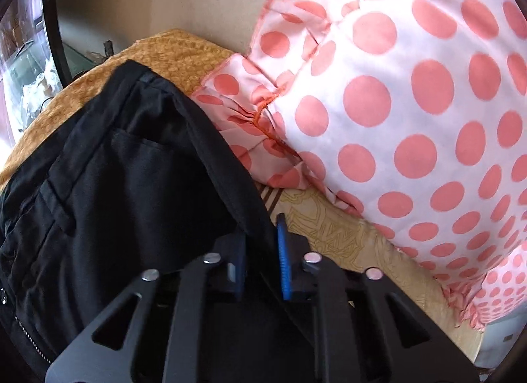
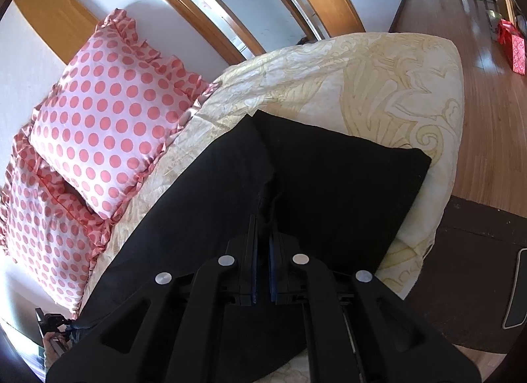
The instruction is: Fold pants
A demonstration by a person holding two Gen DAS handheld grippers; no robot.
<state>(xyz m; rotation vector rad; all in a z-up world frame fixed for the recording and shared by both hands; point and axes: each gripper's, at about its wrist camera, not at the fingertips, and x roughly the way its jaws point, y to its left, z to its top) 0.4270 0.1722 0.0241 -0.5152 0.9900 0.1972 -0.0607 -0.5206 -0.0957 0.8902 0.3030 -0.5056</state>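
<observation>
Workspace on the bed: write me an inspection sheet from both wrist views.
Surface: cream patterned bedspread.
Job's things: black pants spread on the bed, waistband end with pocket lifted.
Clutter: two polka-dot pillows; orange textured cushion.
Grippers: left tongs shut on a pants edge; right tongs shut on a pants fold.
Cables: nothing seen.
Surroundings: wooden floor, red gift bag, wood-trimmed wall.
</observation>
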